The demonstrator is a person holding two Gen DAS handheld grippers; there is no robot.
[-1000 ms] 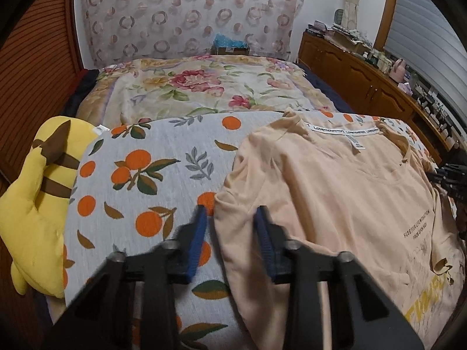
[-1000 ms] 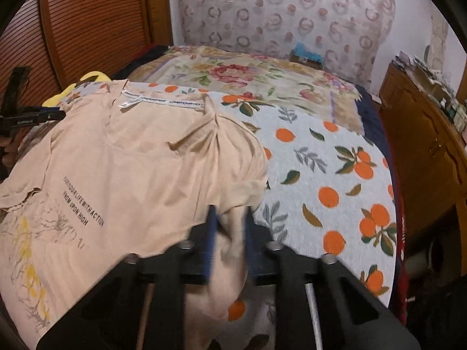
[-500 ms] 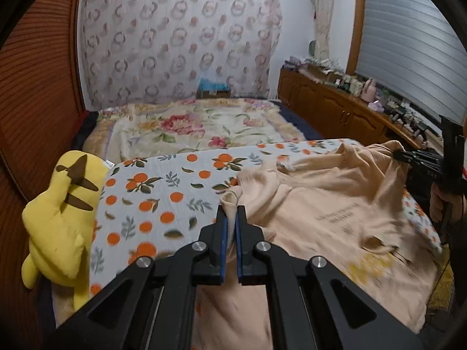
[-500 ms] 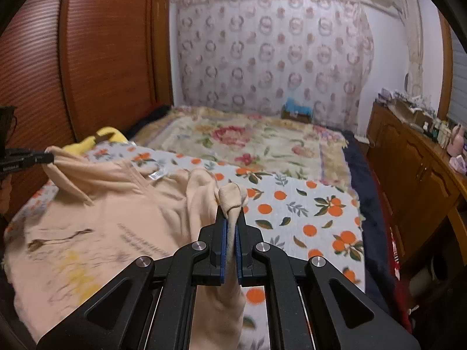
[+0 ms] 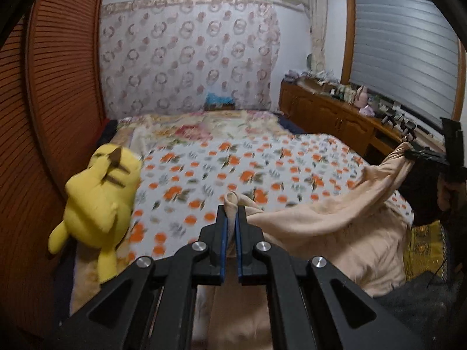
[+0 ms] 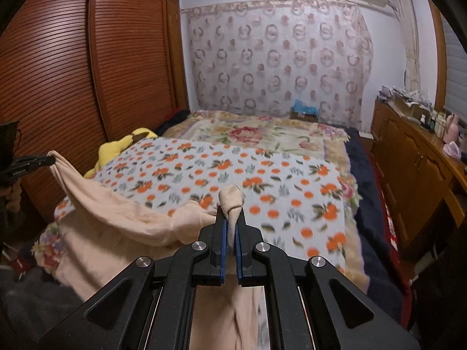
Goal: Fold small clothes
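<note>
A peach T-shirt (image 5: 327,227) hangs stretched between my two grippers above the near edge of the bed. My left gripper (image 5: 230,218) is shut on one bunched corner of it. My right gripper (image 6: 231,221) is shut on the other corner. The shirt (image 6: 116,221) sags between them and drapes down over the bed's front edge. In the left wrist view the right gripper (image 5: 420,153) shows at far right with cloth in it. In the right wrist view the left gripper (image 6: 35,162) shows at far left.
An orange-print blanket (image 5: 233,169) covers the near half of the bed, a floral quilt (image 6: 256,134) the far half. A yellow plush toy (image 5: 99,198) lies at the bed's left edge by the slatted wooden wardrobe (image 6: 73,73). A cluttered wooden cabinet (image 6: 414,157) runs along the right.
Both grippers closed on the shirt's corners, lifted it off the blanket and pulled back toward the bed's front edge. The shirt now hangs between them instead of lying flat.
</note>
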